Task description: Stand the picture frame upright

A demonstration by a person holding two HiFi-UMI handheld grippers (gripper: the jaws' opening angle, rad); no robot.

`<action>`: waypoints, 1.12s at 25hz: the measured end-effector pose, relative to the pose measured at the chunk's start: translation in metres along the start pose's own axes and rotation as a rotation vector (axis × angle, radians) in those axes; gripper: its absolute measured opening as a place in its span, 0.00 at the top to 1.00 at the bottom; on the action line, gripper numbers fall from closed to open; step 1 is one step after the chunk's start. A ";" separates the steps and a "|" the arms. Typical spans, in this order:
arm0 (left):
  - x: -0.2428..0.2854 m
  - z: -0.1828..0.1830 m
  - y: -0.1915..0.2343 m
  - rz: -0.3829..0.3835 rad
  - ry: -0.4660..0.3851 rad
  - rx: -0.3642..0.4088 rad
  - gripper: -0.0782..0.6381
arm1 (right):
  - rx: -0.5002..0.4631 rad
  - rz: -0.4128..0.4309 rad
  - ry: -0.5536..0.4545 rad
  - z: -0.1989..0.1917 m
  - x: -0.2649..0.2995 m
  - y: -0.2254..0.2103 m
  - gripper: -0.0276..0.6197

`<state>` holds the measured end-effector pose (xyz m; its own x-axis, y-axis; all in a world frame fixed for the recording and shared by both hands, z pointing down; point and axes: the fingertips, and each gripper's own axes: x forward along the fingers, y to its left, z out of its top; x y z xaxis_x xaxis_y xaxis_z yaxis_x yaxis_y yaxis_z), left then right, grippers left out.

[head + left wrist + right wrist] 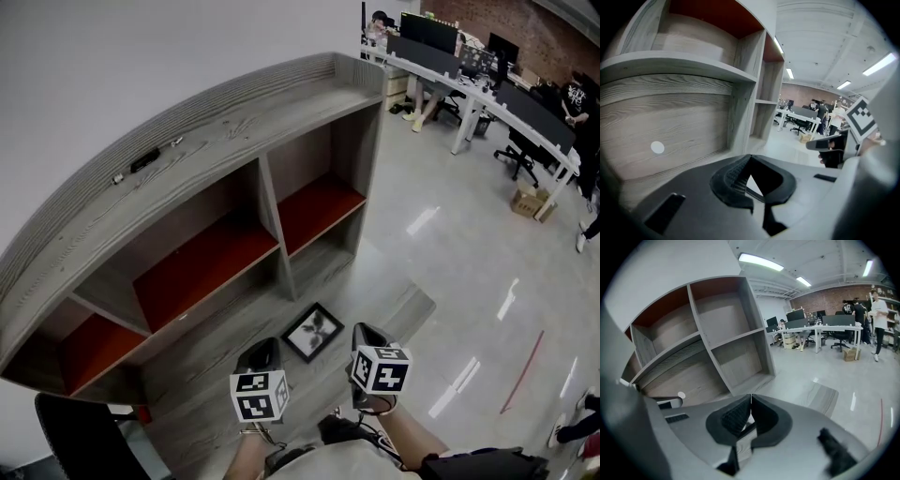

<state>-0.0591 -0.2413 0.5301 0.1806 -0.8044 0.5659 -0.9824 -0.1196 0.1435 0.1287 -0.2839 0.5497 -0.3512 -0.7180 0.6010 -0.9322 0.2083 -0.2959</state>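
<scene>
1. On the low board point(398, 305) at the foot of the shelf point(234, 122), the frame point(313, 331) lies flat, face up. It is at 12 o'clock from you, between your two tongs.
2. Your left tongs point(265, 347) are closed tight with nothing in them. Your right tongs point(364, 330) are closed and empty too.
3. I think you should open one pair first. Then slip a jaw under one edge of the frame and pinch it.
4. Lift that edge slowly so the frame tips up. Hold the other tongs against it so it does not slide.
5. The back of the frame is hidden, so I cannot tell if it has a leg. It may need to lean on the shelf.
6. In both gripper views the tongs cover nearly all of the frame. Its picture is too small to make out.
</scene>
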 end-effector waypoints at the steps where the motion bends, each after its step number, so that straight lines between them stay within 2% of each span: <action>1: 0.002 0.001 0.001 0.005 0.002 -0.002 0.87 | -0.001 0.006 0.005 0.001 0.004 0.000 0.91; 9: 0.011 0.004 0.012 0.045 0.025 -0.002 0.87 | 0.000 0.031 0.051 -0.001 0.035 0.000 0.91; 16: 0.022 -0.012 0.020 0.014 0.075 0.007 0.87 | 0.025 -0.017 0.077 -0.012 0.039 -0.008 0.91; 28: 0.029 -0.026 0.033 0.002 0.082 -0.014 0.87 | -0.024 -0.047 0.119 -0.027 0.045 -0.008 0.91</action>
<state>-0.0848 -0.2536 0.5723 0.1821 -0.7540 0.6311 -0.9822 -0.1088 0.1533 0.1177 -0.2999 0.5989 -0.3133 -0.6437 0.6982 -0.9493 0.1931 -0.2479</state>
